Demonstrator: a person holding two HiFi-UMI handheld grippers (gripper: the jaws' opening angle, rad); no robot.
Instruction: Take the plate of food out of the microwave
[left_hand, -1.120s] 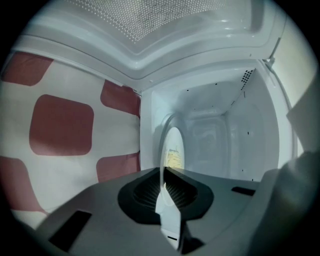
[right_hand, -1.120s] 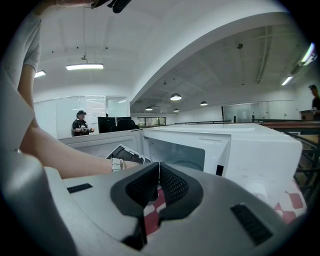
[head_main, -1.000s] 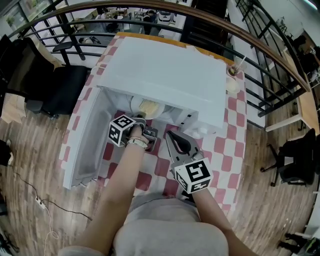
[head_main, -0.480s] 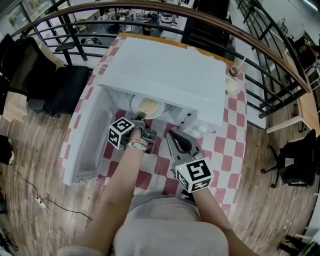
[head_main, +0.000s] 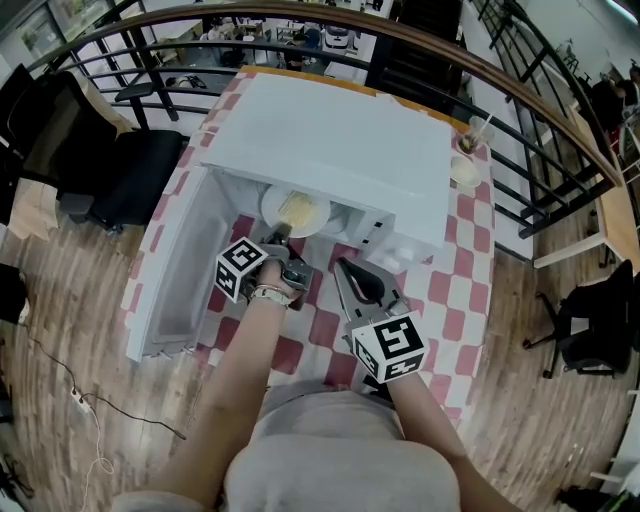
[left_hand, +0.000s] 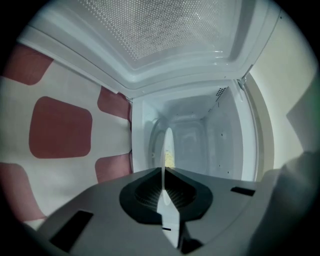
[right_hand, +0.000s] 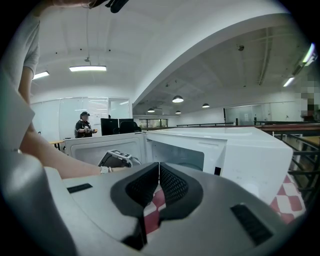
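The white microwave (head_main: 340, 150) stands on the checked table with its door (head_main: 172, 272) swung open to the left. A white plate (head_main: 296, 212) carrying pale yellow food (head_main: 300, 208) pokes out of the cavity mouth. My left gripper (head_main: 279, 240) is shut on the plate's near rim. In the left gripper view the plate (left_hand: 168, 145) shows edge-on between the closed pads, with the food (left_hand: 169, 159) on it and the cavity behind. My right gripper (head_main: 345, 272) hovers over the table in front of the microwave, shut with nothing in it; its closed jaws (right_hand: 159, 176) face the microwave (right_hand: 225, 150).
A red-and-white checked cloth (head_main: 440, 290) covers the table. Two cups (head_main: 465, 165) stand at the table's back right corner. A curved railing (head_main: 520, 110) runs behind the table. A black chair (head_main: 130, 170) stands at the left, and a person (right_hand: 84, 125) stands far off.
The plate has slid farther out of the microwave toward me, held by the left gripper. The right gripper has barely moved.
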